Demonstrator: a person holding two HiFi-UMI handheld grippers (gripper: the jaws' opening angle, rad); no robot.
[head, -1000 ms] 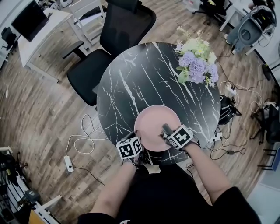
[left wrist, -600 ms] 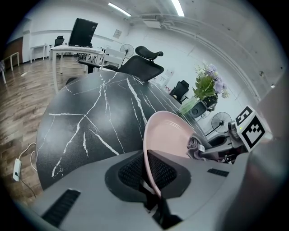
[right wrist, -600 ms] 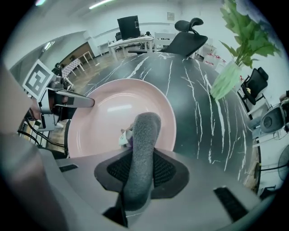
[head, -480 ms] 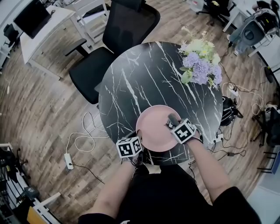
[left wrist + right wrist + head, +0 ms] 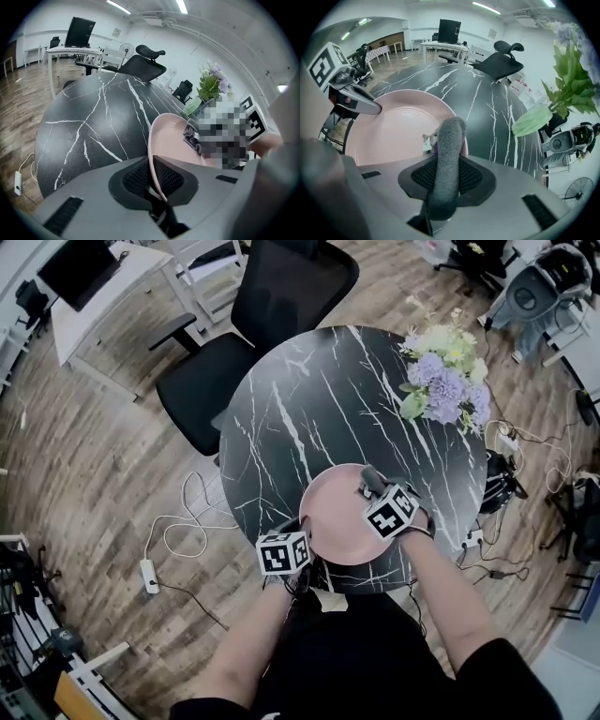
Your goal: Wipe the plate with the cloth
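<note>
Over the plate, right gripper points down — fingers clamping the cloth; left gripper pinches its rim.

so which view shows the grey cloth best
The right gripper view: the grey fuzzy cloth stands large, clamped in the right gripper at the pink round plate. Head view shows only its small tip; left gripper view, a small scrap.
</note>
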